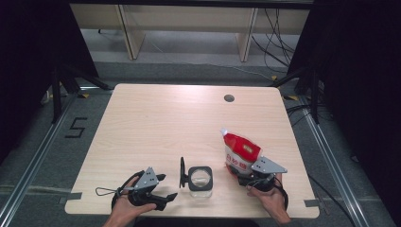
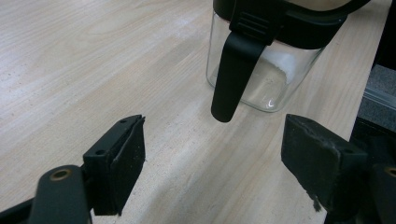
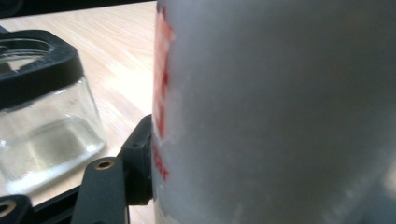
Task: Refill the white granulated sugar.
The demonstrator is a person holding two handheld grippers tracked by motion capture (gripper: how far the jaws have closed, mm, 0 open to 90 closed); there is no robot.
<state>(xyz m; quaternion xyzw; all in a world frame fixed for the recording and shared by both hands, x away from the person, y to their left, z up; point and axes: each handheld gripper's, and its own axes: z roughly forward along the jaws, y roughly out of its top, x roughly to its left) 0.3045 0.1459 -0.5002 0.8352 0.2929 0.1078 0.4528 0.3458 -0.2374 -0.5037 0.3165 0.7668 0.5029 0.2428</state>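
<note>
A square glass jar (image 1: 200, 179) with a black rim stands near the table's front edge, its black lid (image 1: 182, 172) swung open to the left. A little white powder lies at its bottom (image 2: 280, 70). My left gripper (image 1: 166, 188) is open just left of the jar, its pads (image 2: 125, 154) spread on either side of the hanging lid latch (image 2: 233, 74). My right gripper (image 1: 246, 176) is shut on a red and white pouch (image 1: 241, 152), held upright to the right of the jar (image 3: 42, 121). The pouch (image 3: 280, 112) is pressed against the one visible jaw.
The light wooden table (image 1: 165, 123) has a round cable hole (image 1: 229, 98) at the back right. A dark floor with cables and rails surrounds the table.
</note>
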